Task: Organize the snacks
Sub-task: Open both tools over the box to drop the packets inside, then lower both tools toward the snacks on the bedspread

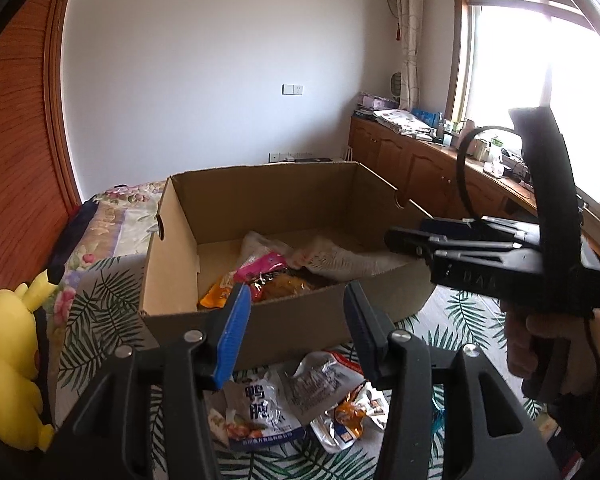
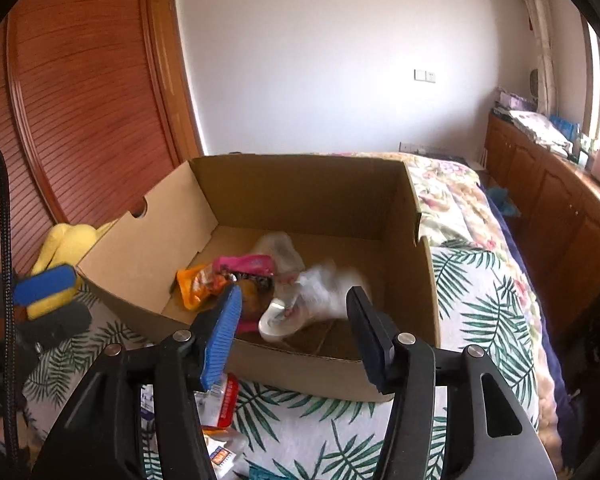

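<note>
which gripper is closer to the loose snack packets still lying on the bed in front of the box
Left. The left gripper hangs open right above the snack packets, while the right gripper is open farther off, over the cardboard box rim.

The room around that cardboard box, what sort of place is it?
Most likely a bedroom at home: the box sits on a bed with a leaf-print bedspread, beside a wooden wardrobe.

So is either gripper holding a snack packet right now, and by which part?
Nothing is held. The left gripper and right gripper are both open and bare, above the brown cardboard box.
</note>
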`<state>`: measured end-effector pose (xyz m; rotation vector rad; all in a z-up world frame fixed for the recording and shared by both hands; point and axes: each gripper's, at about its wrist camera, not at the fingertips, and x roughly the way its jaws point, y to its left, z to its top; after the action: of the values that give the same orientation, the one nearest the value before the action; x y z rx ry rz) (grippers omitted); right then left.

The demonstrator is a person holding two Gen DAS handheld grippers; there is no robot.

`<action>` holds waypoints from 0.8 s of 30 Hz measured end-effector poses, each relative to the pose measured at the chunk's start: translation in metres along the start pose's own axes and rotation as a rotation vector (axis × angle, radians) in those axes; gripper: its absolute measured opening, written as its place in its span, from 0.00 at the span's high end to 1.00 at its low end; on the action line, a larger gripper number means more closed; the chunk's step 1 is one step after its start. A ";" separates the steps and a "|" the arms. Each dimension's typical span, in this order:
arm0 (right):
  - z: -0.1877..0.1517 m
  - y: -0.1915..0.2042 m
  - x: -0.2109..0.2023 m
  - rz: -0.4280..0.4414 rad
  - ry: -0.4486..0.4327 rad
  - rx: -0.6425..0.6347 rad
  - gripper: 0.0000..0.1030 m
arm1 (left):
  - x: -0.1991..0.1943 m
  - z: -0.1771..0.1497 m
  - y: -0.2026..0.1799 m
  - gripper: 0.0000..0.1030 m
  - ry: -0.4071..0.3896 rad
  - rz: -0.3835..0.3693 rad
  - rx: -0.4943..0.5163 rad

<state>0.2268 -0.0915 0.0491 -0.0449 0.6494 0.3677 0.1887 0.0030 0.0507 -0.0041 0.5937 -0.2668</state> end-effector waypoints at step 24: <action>-0.104 0.015 -0.053 0.065 0.002 -0.067 0.45 | 0.021 -0.086 0.025 0.50 0.106 0.059 -0.019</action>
<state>0.1220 -0.1106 -0.0005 -0.0880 0.6412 0.4518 0.1635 0.0282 -0.0344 0.0095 0.7007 -0.2047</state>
